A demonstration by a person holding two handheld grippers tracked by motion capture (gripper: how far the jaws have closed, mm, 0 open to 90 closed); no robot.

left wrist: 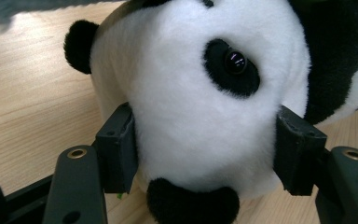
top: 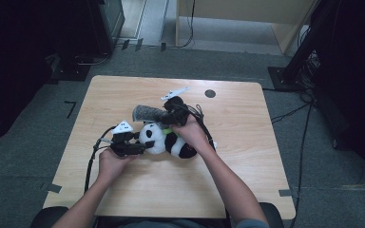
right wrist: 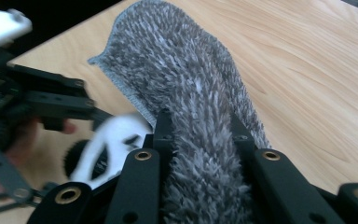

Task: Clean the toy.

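1. While the left gripper [left wrist: 205,154] clamps the plush panda [top: 167,141] by the head, pads dented into the white fur on both sides, the toy lies on its side mid-table [top: 123,190], in front of the person.
2. Right gripper [right wrist: 200,135] is nearly closed on a grey fuzzy cloth [right wrist: 191,84], pile bunched between the jaws; the free end hangs out ahead of the jaws, just behind and above the panda in the high view.
3. Panda handling, judged: light, soft, stuffed. It squashes under the pads, so the grip sinks in rather than slips. Not fragile. The head is a good hold: round, bulky, fills the jaws about halfway open.
4. Fur is a bit slick over the stuffing; a shallow pinch on an ear [left wrist: 80,44] or limb would likely pull loose. Keep the grip deep across the head.
5. Cloth, judged: limp, very light, no stiffness, drapes wherever it is unsupported. Pinch at an edge or fold, as now.
6. Risk: cloth drags or snags on the left gripper close by.
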